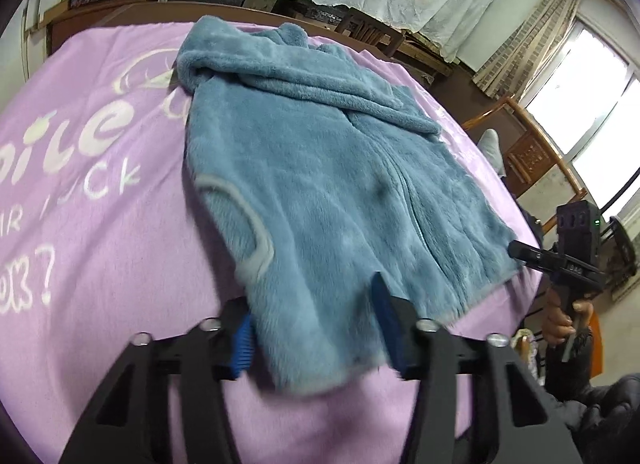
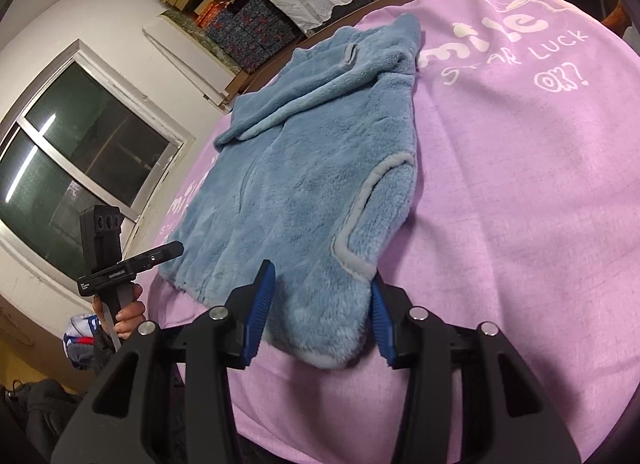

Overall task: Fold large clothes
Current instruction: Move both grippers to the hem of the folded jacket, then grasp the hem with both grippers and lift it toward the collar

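Blue fleece jacket [image 1: 320, 183] lying flat on purple blanket [image 1: 100, 244], sleeve folded across far part. Left gripper [image 1: 316, 328] spread wide, near hem corner btwn blue pads, nothing pinched. Right gripper [image 2: 320, 312] likewise wide, straddling other near corner by pale-trimmed pocket [image 2: 364, 219]; possibly brushing fabric, blur w/ fisheye hard to judge.

Table [image 1: 132, 9] is brown wood, only its far edge showing past a lilac cloth [image 1: 100, 248] with white lettering that covers the rest. A blue fleece jacket [image 1: 320, 183] lies flat on the cloth, hem near, sleeve folded across the chest.
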`<state>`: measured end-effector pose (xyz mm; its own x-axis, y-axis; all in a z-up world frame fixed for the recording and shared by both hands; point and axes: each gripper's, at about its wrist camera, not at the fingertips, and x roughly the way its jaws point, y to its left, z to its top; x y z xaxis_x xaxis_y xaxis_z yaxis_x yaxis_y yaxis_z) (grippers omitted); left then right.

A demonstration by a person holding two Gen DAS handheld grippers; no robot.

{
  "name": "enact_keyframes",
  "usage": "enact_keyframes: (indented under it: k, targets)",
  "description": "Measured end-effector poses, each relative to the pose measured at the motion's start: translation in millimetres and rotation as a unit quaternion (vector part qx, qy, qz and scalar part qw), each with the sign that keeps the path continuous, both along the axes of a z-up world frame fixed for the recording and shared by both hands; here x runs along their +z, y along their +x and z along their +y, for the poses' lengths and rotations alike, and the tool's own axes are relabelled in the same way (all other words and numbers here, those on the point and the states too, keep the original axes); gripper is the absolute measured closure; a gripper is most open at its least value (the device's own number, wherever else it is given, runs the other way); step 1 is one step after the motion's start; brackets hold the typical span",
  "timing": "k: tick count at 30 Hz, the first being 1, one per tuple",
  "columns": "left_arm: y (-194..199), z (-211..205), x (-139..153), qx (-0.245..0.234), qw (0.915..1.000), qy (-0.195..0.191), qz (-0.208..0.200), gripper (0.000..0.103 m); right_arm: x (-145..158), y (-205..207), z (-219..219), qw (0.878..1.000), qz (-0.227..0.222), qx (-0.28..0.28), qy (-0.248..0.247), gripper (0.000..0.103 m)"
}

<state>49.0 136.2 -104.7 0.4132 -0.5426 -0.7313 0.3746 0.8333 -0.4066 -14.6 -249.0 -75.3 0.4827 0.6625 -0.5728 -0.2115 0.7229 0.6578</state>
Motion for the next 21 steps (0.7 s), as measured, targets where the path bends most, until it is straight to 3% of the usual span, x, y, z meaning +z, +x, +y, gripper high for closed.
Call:
enact_keyframes:
  k: [4, 6, 10, 12, 21]
  targets:
    - [3.1, -0.2, -1.4, 0.001, 0.9999, -0.010, 0.003, 0.056, -0.3, -3.0, -0.1, 1.000, -0.008, 0.005, -0.002, 0.058]
    - [6.4, -4.5, -0.9, 0.000, 1.0000, -0.006, 0.001, 0.057, -1.8, -1.8, 4.2, 1.000, -0.011, 0.007, -0.012, 0.063]
    - [8.1, -7.0, -1.7, 0.007, 0.9999, 0.007, -0.006, 0.082, -2.3, -1.7, 10.3, 1.000, -0.016, 0.006, -0.025, 0.079]
    - [8.9, -1.3, 0.3, 0.014, 0.9999, -0.006, -0.006, 0.087, -2.6, -2.5, 8.9, 1.000, -0.019, 0.004, -0.022, 0.085]
    - [17.8, 0.2, 41.8, 0.026, 0.9977, -0.020, -0.059, 0.089, 17.4, 3.6, -3.3, 0.998, -0.043, 0.008, 0.045, 0.086]
